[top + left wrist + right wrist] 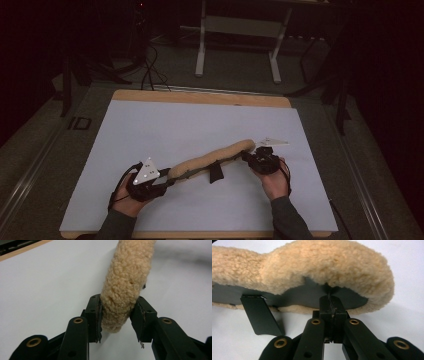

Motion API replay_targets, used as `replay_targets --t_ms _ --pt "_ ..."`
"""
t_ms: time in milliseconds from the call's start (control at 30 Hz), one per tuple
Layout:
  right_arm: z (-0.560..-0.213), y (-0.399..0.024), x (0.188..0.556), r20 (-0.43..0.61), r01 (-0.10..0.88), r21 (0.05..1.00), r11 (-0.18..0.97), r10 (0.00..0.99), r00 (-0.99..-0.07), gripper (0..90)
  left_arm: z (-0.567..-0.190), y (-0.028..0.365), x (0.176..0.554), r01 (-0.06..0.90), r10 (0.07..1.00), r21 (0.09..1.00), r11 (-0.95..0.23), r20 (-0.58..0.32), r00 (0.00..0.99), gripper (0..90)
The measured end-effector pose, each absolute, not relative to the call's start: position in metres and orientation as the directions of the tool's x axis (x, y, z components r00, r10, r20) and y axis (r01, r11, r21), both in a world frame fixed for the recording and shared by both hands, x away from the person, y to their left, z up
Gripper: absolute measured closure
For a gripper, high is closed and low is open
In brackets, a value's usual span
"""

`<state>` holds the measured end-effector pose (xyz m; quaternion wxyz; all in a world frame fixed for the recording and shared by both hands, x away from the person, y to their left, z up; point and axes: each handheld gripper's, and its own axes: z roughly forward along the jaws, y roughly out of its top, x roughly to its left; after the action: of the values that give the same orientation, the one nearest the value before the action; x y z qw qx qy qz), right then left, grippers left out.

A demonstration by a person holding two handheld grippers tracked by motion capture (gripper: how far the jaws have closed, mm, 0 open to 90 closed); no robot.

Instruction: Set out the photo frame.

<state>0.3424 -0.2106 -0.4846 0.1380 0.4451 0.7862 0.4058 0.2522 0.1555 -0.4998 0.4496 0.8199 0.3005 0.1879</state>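
A long tan fleece pad (210, 159) lies diagonally across the white mat, with a dark backing (307, 296) and a black strap tab (216, 172) hanging from its underside. My left gripper (167, 181) holds the pad's lower-left end. In the left gripper view the fleece (125, 290) sits squeezed between both jaws of that gripper (117, 317). My right gripper (248, 156) is at the pad's upper-right end. In the right gripper view its jaws (332, 305) are shut on the edge of the dark backing, under the fleece (324, 267), with the tab (260, 316) to the left.
The white mat (175, 125) covers a wooden table whose bare edge (200, 97) shows at the back. Beyond it stand a white table frame (200, 45) and cables on the floor (150, 70). The surroundings are dark.
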Motion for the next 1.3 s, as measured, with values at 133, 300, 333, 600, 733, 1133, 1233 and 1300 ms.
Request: replay_targets --t_ms 133,300,333,600,733,1133,1233,1300 --pt "-0.484 -0.207 0.344 0.145 0.587 0.761 0.277 0.809 -0.570 89.5 -0.499 0.152 0.251 0.311 0.650 0.847 -0.431 0.052 0.758 63.0" --pt "-0.485 -0.201 0.345 0.144 0.587 0.758 0.286 0.804 -0.577 89.5 -0.499 0.148 0.249 0.301 0.643 0.846 -0.440 0.062 0.764 63.6" --pt "-0.485 -0.200 0.345 0.142 0.586 0.757 0.288 0.803 -0.578 89.5 -0.499 0.147 0.249 0.301 0.643 0.847 -0.439 0.062 0.763 63.9" --pt "-0.485 -0.199 0.347 0.146 0.591 0.754 0.286 0.804 -0.576 89.3 -0.499 0.138 0.245 0.275 0.617 0.842 -0.465 0.085 0.782 64.5" --pt "-0.486 -0.198 0.347 0.149 0.593 0.753 0.286 0.804 -0.576 89.2 -0.499 0.132 0.243 0.262 0.598 0.840 -0.475 0.090 0.796 64.6" --pt "-0.488 -0.190 0.348 0.153 0.592 0.750 0.295 0.794 -0.589 89.3 -0.498 0.119 0.239 0.243 0.577 0.836 -0.492 0.104 0.810 65.2" --pt "-0.488 -0.188 0.348 0.150 0.589 0.751 0.299 0.791 -0.593 89.3 -0.498 0.116 0.239 0.240 0.573 0.834 -0.497 0.108 0.812 65.3" --pt "-0.488 -0.187 0.348 0.149 0.588 0.750 0.302 0.790 -0.595 89.3 -0.498 0.114 0.238 0.240 0.572 0.835 -0.496 0.106 0.813 65.4"
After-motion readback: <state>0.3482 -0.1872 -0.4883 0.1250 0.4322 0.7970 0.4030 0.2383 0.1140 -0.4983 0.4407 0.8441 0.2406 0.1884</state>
